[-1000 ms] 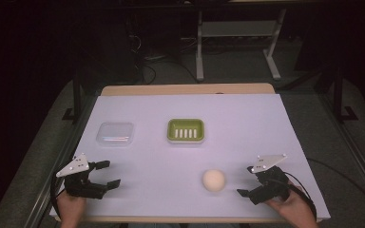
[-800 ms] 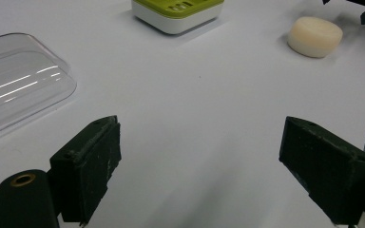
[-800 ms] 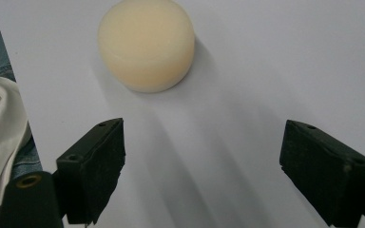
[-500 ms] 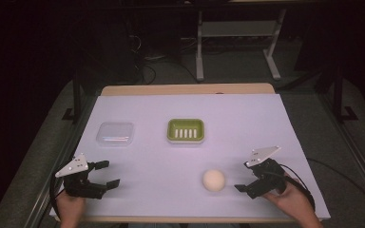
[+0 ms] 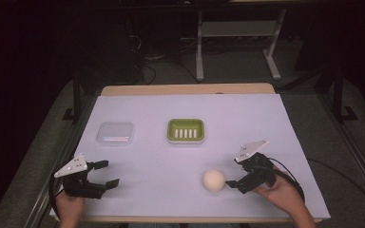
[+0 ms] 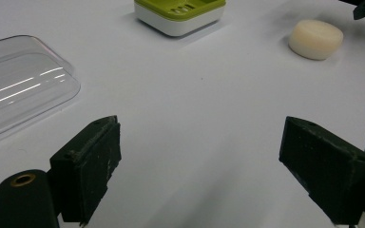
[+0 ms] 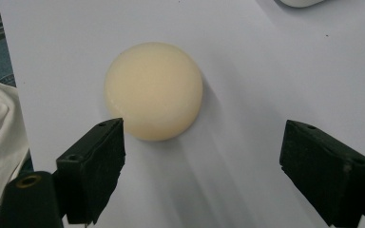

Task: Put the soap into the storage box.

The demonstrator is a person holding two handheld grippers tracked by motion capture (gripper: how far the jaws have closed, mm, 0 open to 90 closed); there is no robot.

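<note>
Dark floor and metal desk legs are lying behind the tabletop (image 5: 285, 123), which is carrying a pale lilac sheet across nearly its whole top, with a strip of bare wood showing along the far edge.

Near the sheet's middle a green soap dish (image 5: 185, 130) with a white base is sitting, slots showing in its tray. To its left, well apart, a clear plastic lid (image 5: 116, 133) is lying flat, catching streaks of light in the left gripper view.

At the near left corner a hand (image 5: 69, 209) is holding the left claw (image 5: 105, 173) just above the sheet, its two black jaws standing wide apart with nothing between them. At the near right a second hand (image 5: 285, 192) is holding the right claw (image 5: 233, 172), its jaws also spread wide and holding nothing, pointing toward the soap.

Smallest, the round cream soap bar (image 5: 214, 180) is resting on the sheet toward the near edge, right of centre. In the right gripper view the bar is sitting just ahead of the left-hand jaw, partly within the gap; whether that jaw is touching it I cannot tell.
</note>
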